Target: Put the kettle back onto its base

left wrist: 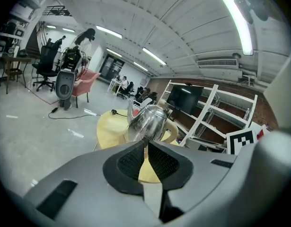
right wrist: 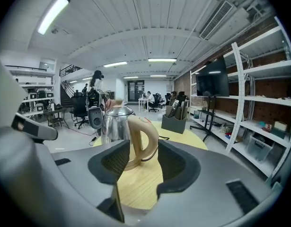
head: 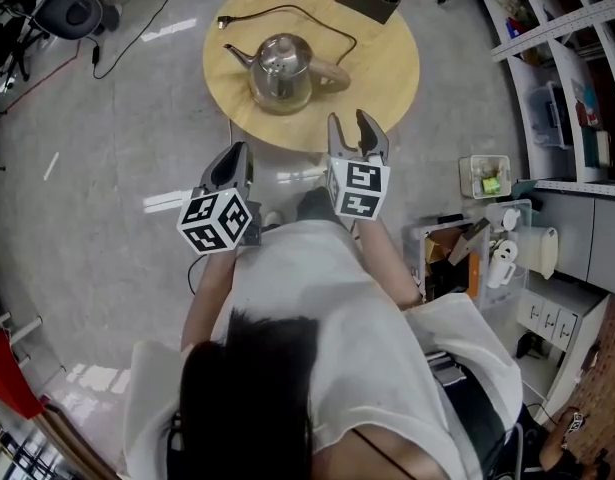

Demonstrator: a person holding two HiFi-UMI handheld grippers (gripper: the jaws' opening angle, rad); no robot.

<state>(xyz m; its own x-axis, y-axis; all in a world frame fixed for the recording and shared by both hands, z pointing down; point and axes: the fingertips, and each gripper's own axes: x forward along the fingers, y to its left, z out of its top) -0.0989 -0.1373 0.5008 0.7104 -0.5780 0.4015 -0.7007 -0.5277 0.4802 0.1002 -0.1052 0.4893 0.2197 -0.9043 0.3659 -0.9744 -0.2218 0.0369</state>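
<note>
So here's where we're at: the kettle is on the round table, straight ahead of both grippers and well past the tips. As far as we can tell it's already sitting on its base, with the cord trailing off behind it, though we can't really check how well it's seated.

Our right gripper has its jaws fairly wide with nothing in them. The beige handle lines up right in the gap, but it's clearly out of reach. The left gripper is pinched together at the tips and empty, pointing at the kettle's steel body.

What worries us:
- If the right one goes in, one jaw could clip the handle instead of straddling it. That would twist the kettle or nudge it off the base.
- The closed left gripper is basically a blunt stick, so a careless push could shove the kettle across the table.
- The cord is loose, and dragging the base would pull it.
</note>
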